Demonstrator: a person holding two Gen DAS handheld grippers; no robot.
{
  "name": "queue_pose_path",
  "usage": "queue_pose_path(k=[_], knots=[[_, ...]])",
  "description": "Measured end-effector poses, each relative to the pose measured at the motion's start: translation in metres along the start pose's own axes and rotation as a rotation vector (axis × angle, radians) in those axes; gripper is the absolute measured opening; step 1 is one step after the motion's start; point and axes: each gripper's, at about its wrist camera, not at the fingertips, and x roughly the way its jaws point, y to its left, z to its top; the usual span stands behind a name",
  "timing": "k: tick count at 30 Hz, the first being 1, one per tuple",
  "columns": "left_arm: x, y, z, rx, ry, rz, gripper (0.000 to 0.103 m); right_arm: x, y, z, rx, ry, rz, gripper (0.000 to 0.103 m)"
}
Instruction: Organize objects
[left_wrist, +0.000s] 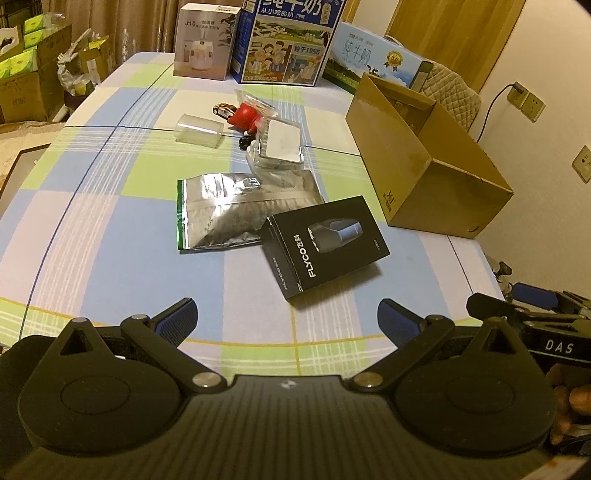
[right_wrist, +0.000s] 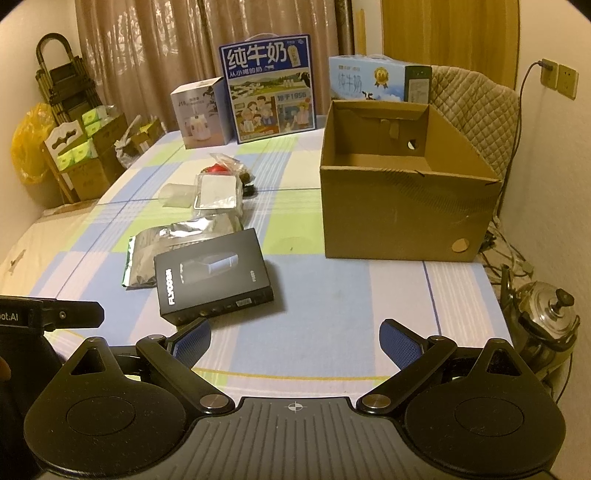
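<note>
A black FLYCO box (left_wrist: 327, 245) (right_wrist: 212, 275) lies flat on the checked tablecloth, just beyond both grippers. Behind it rests a silver foil pouch (left_wrist: 221, 214) (right_wrist: 159, 243), then a bagged white pack (left_wrist: 282, 144) (right_wrist: 216, 194), a clear plastic tube (left_wrist: 199, 130) (right_wrist: 175, 194) and a red toy figure (left_wrist: 245, 116) (right_wrist: 216, 169). An open, empty cardboard box (left_wrist: 424, 166) (right_wrist: 402, 199) stands at the right. My left gripper (left_wrist: 287, 314) is open above the near table edge. My right gripper (right_wrist: 295, 334) is open too, nothing between its fingers.
A white humidifier box (left_wrist: 205, 40) (right_wrist: 197, 114) and two milk cartons (left_wrist: 290, 40) (right_wrist: 271, 92) line the table's far edge. A quilted chair back (right_wrist: 480, 118) stands behind the cardboard box. A metal kettle (right_wrist: 546, 317) sits on the floor at the right.
</note>
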Motion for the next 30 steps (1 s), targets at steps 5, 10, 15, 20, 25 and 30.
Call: queue_pose_path(k=[5, 10, 15, 20, 25, 30], knots=[[-0.001, -0.001, 0.001, 0.016, -0.013, -0.017, 0.102, 0.002, 0.000, 0.000, -0.001, 0.006, 0.002, 0.096], [-0.001, -0.003, 0.001, 0.050, -0.031, -0.021, 0.102, 0.002, 0.000, -0.001, -0.001, 0.009, 0.002, 0.096], [-0.001, -0.004, 0.001, 0.077, -0.054, 0.001, 0.102, 0.002, 0.000, -0.002, -0.006, 0.012, 0.004, 0.096], [-0.003, -0.001, 0.005, 0.096, -0.074, 0.000, 0.102, 0.004, 0.000, -0.001, -0.015, 0.016, 0.005, 0.096], [-0.002, 0.005, 0.009, 0.102, -0.079, -0.010, 0.102, 0.006, 0.001, 0.000, -0.029, 0.020, 0.005, 0.096], [-0.002, 0.010, 0.017, 0.164, -0.094, -0.032, 0.102, 0.009, 0.005, 0.005, -0.087, 0.008, 0.038, 0.096]])
